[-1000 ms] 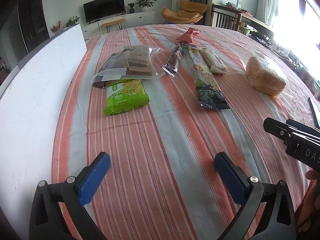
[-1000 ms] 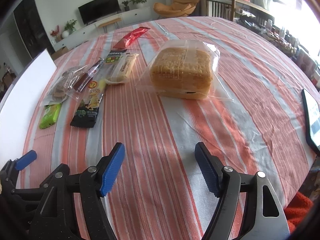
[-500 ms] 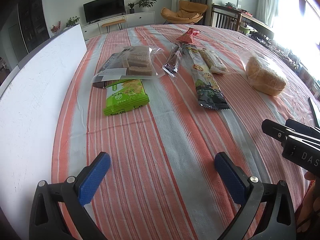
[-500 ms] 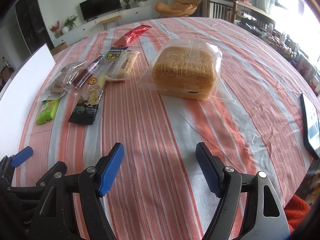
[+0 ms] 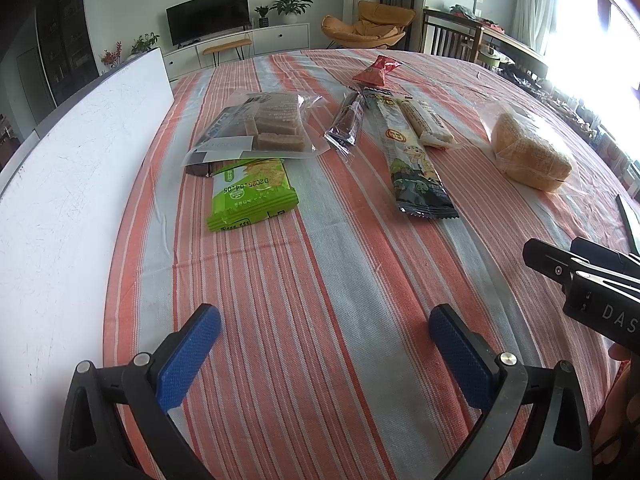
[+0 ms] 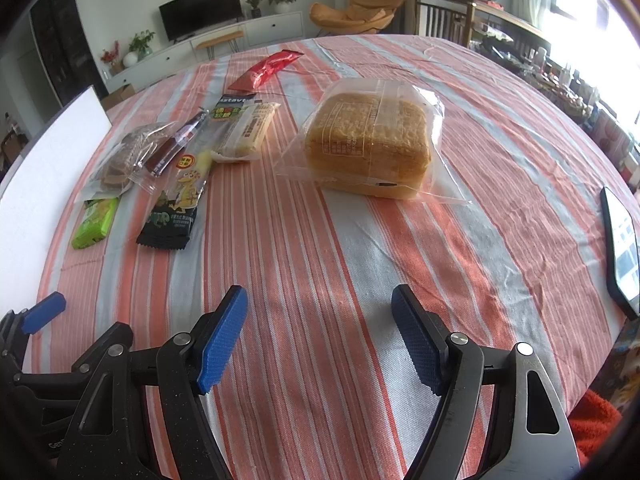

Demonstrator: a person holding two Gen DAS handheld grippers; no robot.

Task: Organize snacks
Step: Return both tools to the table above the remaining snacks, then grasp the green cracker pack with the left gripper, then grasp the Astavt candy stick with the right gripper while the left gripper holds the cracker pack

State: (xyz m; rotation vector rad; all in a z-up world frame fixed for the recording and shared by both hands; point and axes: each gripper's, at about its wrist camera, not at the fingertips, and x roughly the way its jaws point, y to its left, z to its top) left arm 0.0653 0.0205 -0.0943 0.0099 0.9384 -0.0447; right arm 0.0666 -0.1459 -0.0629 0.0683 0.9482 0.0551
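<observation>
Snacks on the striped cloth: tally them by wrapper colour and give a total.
Clear wrapper: 4 (bread, brown cake slices, dark bar, pale roll)
Green packet: 1
Red packet: 1
Black and yellow cartoon packet: 1
Total: 7

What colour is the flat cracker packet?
Bright green cracker packet, clearest in the left wrist view.

Bright window glare, fisheye-warped edges

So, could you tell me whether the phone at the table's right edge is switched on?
On: the phone lies flat with its screen lit, showing pale content.
</observation>
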